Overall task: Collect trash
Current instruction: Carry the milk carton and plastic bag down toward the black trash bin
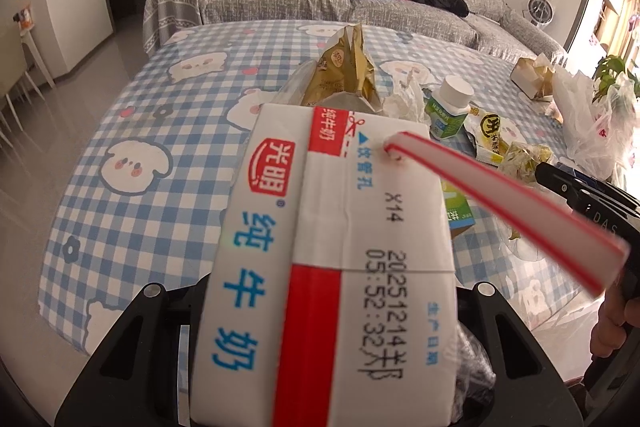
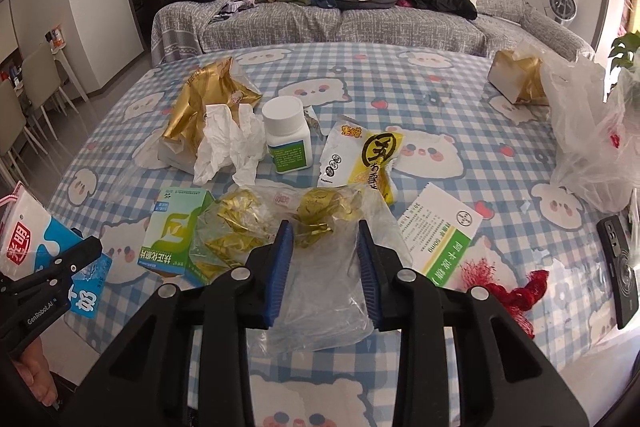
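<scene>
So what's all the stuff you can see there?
milk carton: 1, white, red and blue, held in left gripper
straw: 1, red and white, in carton
pill bottle: 1, white, table middle
crumpled tissue: 1, white, left of bottle
gold wrapper: 1, far left
medicine box: 1, green, near left
clear bag of gold wrappers: 1, between right fingers
snack packet: 1, yellow and white, middle
plastic bag: 1, white, right
sofa: 1, grey, behind
left gripper: shut on carton
right gripper: open
</scene>
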`<state>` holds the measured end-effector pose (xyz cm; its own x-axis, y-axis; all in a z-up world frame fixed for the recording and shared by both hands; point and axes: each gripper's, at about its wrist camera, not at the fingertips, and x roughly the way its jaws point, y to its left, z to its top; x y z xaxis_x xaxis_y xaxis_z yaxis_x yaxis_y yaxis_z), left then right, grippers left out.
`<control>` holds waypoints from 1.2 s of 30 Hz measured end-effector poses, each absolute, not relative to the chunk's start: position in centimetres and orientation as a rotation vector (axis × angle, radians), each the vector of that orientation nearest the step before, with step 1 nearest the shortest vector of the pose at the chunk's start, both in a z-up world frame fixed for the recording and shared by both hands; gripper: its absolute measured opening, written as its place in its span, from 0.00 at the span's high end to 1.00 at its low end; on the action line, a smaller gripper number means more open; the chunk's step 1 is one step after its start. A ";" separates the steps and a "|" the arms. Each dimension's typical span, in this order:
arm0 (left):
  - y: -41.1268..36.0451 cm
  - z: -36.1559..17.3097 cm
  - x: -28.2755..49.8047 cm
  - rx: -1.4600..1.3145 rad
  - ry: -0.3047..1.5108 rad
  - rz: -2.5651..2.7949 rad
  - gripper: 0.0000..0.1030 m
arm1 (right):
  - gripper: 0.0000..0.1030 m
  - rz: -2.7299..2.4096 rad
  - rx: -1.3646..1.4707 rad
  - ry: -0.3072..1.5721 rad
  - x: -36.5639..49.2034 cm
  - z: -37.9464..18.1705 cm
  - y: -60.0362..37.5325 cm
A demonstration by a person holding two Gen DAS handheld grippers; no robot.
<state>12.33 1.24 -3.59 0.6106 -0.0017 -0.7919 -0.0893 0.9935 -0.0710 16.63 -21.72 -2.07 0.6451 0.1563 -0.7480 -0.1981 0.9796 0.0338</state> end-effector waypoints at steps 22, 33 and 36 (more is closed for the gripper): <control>-0.1 -1.3 5.3 -0.088 0.869 0.035 0.61 | 0.72 0.187 -0.053 0.804 9.7 0.0 -23.0; -1.0 -1.5 2.2 -0.084 0.864 0.015 0.61 | 0.73 0.214 -0.056 0.801 6.6 0.3 -23.0; -1.2 -1.7 1.3 -0.078 0.864 0.015 0.61 | 0.74 0.220 -0.056 0.803 5.4 0.1 -23.1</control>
<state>1.31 -1.22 -1.72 0.6493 -0.0186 -0.7603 -0.0449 0.9970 -0.0628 5.45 -23.11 0.06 0.6733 0.1739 -0.7186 -0.2164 0.9757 0.0333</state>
